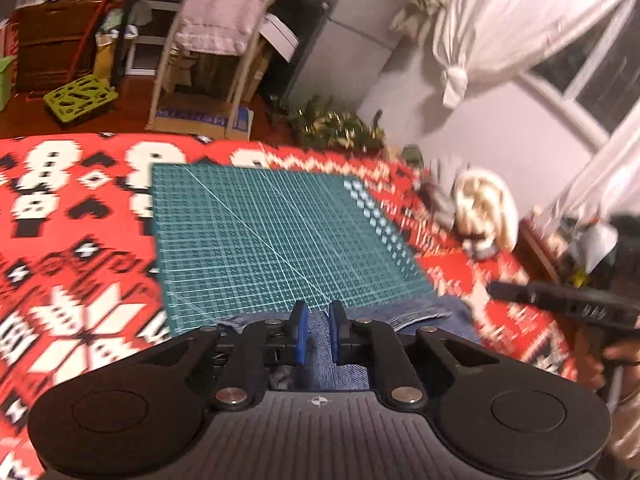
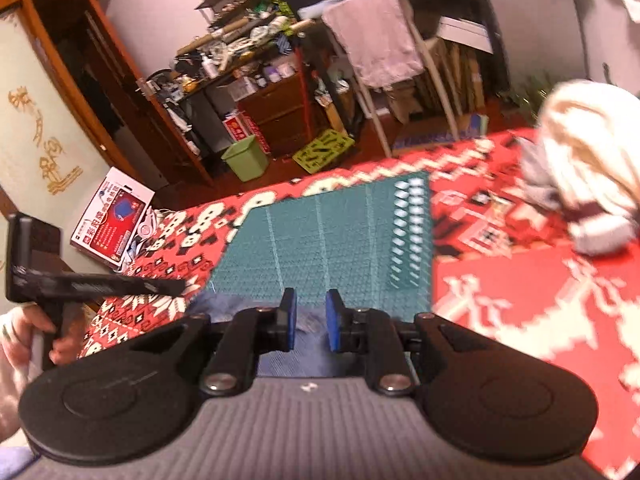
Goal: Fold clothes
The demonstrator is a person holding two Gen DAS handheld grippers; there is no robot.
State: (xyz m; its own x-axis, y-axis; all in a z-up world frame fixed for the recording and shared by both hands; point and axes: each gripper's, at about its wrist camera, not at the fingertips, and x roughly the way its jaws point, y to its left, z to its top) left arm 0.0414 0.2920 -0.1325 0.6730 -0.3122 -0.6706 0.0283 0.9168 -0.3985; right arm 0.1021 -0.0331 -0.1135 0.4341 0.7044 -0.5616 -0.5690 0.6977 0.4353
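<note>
Blue denim garment (image 1: 320, 344) lies under both hand-held grippers, left (image 1: 319, 334) and right (image 2: 311, 326), each slightly parted, gripping nothing.

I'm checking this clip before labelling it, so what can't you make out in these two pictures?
- Jeans: mostly hidden under the left hand-held gripper; left view.
- Jeans, right view: the right hand-held gripper covers them; grip unclear.
- Pale clothes pile: blurred, items indistinguishable.
- Mat: markings smeared.

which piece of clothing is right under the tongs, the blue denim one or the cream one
The blue denim garment, lying at the near edge of the green cutting mat. The cream garment sits bunched far off on the red blanket.
</note>
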